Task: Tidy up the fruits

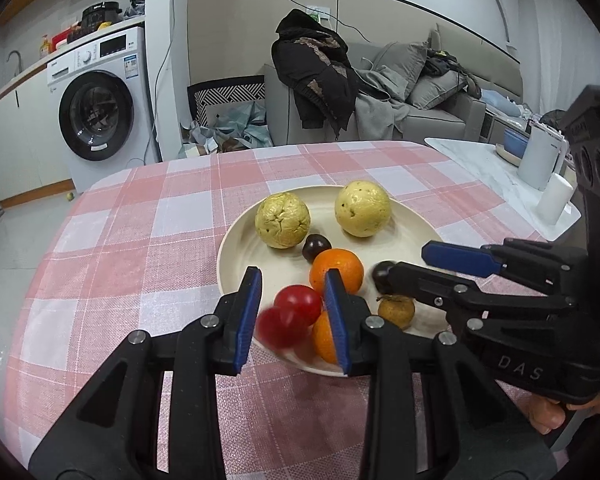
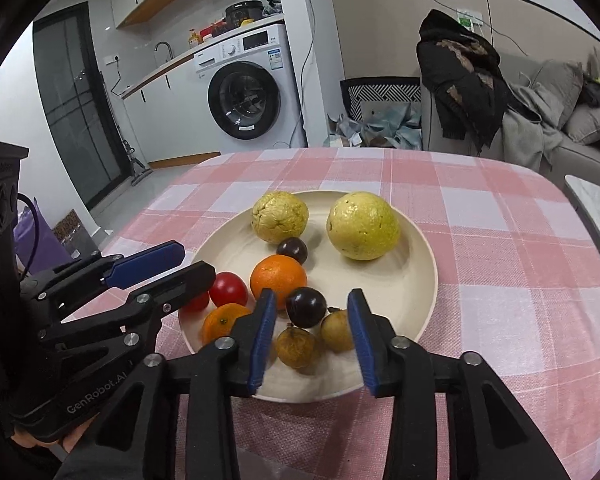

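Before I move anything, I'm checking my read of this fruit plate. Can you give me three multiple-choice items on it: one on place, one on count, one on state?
1. The large orange lies
A. on the checked cloth beside the plate
B. on the plate, nearer the cameras than the yellow-green fruits
C. on the sofa

2. How many large yellow-green fruits are on the plate?
A. one
B. two
C. four

3. The right tongs are
A. clamped on the large orange
B. open, gripping nothing
C. out of view

Answers:
1 B: both views show it inside the rim, in front of the yellow-green pair.
2 B: two sit side by side at the far part of the plate.
3 B: the blue pads stand apart above the small fruits and press on none.
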